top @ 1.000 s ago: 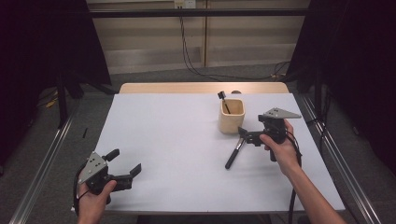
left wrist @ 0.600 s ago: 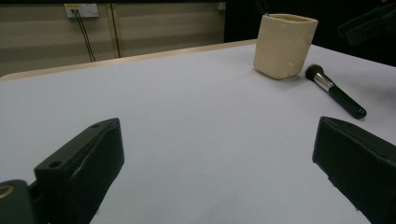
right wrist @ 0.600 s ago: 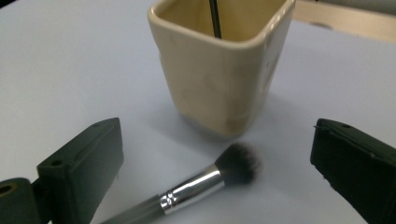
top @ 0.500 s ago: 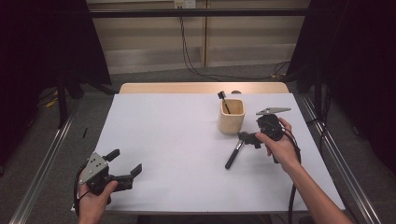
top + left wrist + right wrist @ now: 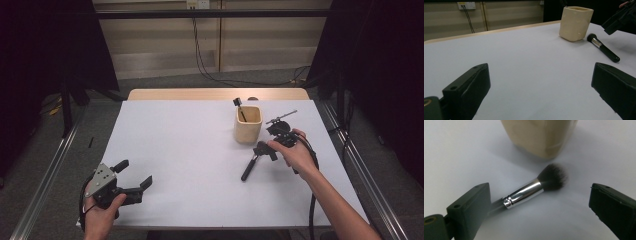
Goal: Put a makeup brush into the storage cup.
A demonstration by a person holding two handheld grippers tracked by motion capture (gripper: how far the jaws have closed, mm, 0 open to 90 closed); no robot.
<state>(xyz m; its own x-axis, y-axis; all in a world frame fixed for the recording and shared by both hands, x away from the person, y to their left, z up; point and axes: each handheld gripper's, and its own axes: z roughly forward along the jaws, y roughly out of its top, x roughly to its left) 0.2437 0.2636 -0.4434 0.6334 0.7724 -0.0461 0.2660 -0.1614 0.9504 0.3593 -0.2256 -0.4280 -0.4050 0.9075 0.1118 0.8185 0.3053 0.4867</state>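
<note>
A black makeup brush (image 5: 248, 168) with a silver ferrule lies on the white table, its bristles (image 5: 553, 177) pointing at a beige cup (image 5: 248, 126). My right gripper (image 5: 265, 150) hovers low over the brush's head end, open, with one jaw on each side of the ferrule (image 5: 524, 192) and no contact that I can see. A second dark brush (image 5: 238, 106) stands in the cup. My left gripper (image 5: 134, 173) rests open near the front left corner with nothing between its fingers. From there the cup (image 5: 575, 23) and the lying brush (image 5: 603, 48) sit far off.
The white table top (image 5: 190, 150) stretches bare between the two grippers. A wooden strip (image 5: 215, 94) runs along the far edge. Metal rails (image 5: 50, 175) flank both sides, and cables (image 5: 205, 65) hang on the back wall.
My right gripper has tilted and dropped toward the brush's bristle end beside the cup. The left gripper and the brush have stayed where they were.
</note>
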